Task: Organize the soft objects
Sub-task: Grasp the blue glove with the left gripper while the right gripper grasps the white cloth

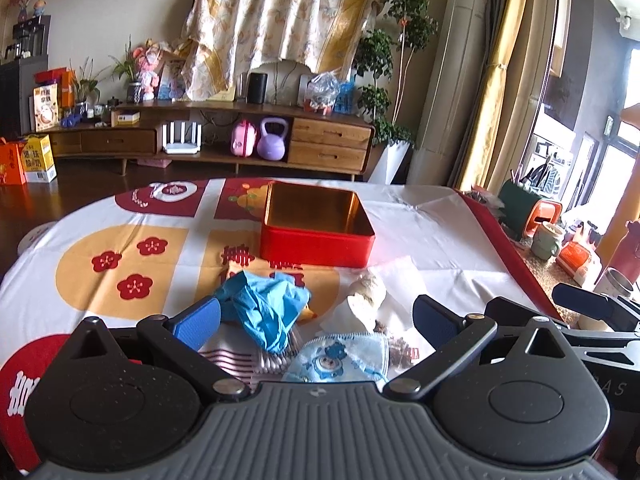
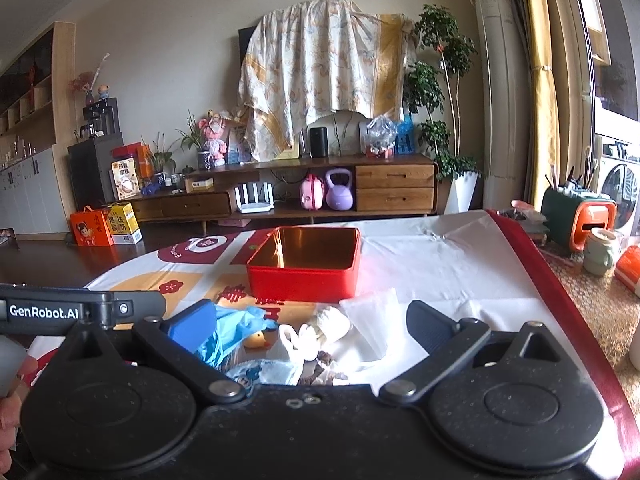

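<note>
Across the back of both views runs a low wooden cabinet (image 1: 248, 136) with a purple kettlebell (image 1: 273, 139) and a pink toy case (image 1: 243, 139) on its lower shelf, and a patterned cloth (image 1: 280, 20) hangs over the wall above it. At the centre of each frame an open red tin (image 1: 316, 226) with a gold inside stands on the desk (image 1: 440, 220), which is covered by a white cloth printed with red and yellow shapes and plum blossoms; its red characters are too cut off to read. The soft things lie in a loose heap in the lower middle of the frame, just on the near side of the tin and apart from it: a crumpled blue glove (image 1: 266, 308), a rolled white bundle (image 1: 368, 294) on a sheet of white paper or plastic, a child's blue face mask (image 1: 340, 360) printed with a cartoon figure, and a striped pack of cotton swabs (image 1: 256, 360) partly under the glove. In the right wrist view a small yellow duck (image 2: 256, 339) peeks out beside the glove. The left tongs (image 1: 316, 320) are released, spread wide on either side of the heap and grasping nothing. The right tongs (image 2: 304, 322) are likewise released and empty. At the left edge of the right wrist view the other tool bears the label "GenRobot.AI" (image 2: 44, 312), with a hand (image 2: 12, 396) at the lower left corner.
</note>
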